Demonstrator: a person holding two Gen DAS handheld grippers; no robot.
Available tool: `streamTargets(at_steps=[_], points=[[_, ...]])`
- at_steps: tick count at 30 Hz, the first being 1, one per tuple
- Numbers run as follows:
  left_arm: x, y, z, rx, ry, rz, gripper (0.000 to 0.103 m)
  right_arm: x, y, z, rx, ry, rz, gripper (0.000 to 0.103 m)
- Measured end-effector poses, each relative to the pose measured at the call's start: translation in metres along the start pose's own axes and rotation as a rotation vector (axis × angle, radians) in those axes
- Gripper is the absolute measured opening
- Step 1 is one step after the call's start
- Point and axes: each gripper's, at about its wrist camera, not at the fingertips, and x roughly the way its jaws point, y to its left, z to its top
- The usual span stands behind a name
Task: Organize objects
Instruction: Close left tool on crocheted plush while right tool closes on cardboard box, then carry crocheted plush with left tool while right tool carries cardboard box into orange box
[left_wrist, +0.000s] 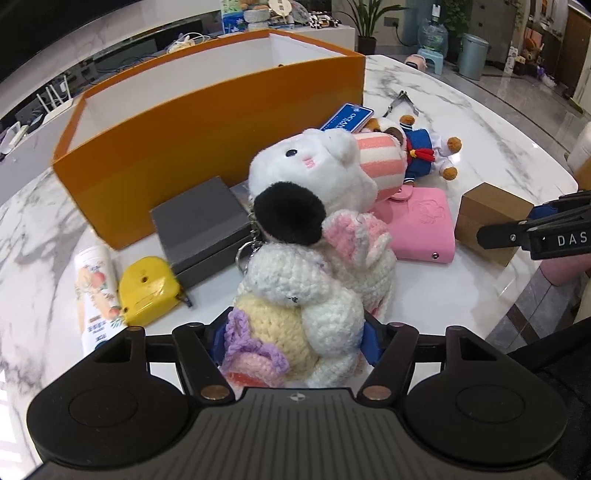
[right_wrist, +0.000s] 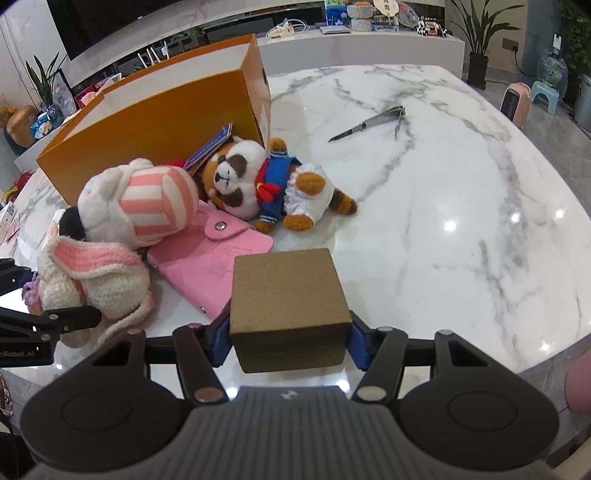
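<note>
The surface (right_wrist: 424, 206) is glossy white marble with grey veins, mirroring the lights. The crocheted toy (left_wrist: 295, 295) is rough knitted yarn; the white plush toy (left_wrist: 314, 170) is soft and fluffy. The brown box (right_wrist: 288, 310) looks like matt card, the orange box (left_wrist: 207, 122) like smooth card. The pink wallet (right_wrist: 214, 258) is matt with a metal snap. The yellow tape measure (left_wrist: 147, 291) is shiny plastic.

I'm working in a home living room: a marble table (right_wrist: 443, 184), a big television (right_wrist: 110, 22) at upper left over a low console (right_wrist: 351, 40), potted plants (right_wrist: 476, 33), and a water jug (left_wrist: 432, 35) at upper right.
</note>
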Motion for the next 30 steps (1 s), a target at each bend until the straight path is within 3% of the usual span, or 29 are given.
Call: streamTargets(at_steps=[8, 11, 12, 26, 27, 30], points=[[-0.014, 0.006, -0.01, 0.002, -0.01, 0.035, 0.077, -0.004, 0.008, -0.002, -0.012, -0.003, 0.005, 0.062], [-0.018, 0.01, -0.011, 0.007, -0.017, 0.021, 0.077, -0.005, 0.01, -0.002, -0.01, -0.014, -0.002, 0.062], [-0.02, 0.011, -0.012, 0.099, -0.021, -0.055, 0.077, -0.006, 0.01, -0.002, -0.007, -0.02, -0.003, 0.062], [-0.057, 0.032, -0.017, 0.067, -0.065, -0.056, 0.077, -0.04, 0.03, 0.003, -0.014, -0.092, 0.075, 0.062], [-0.06, 0.034, -0.016, 0.118, -0.077, -0.105, 0.077, -0.042, 0.033, 0.004, -0.017, -0.098, 0.081, 0.062], [-0.064, 0.039, -0.01, 0.096, -0.098, -0.094, 0.077, -0.046, 0.042, 0.008, -0.031, -0.111, 0.094, 0.062]])
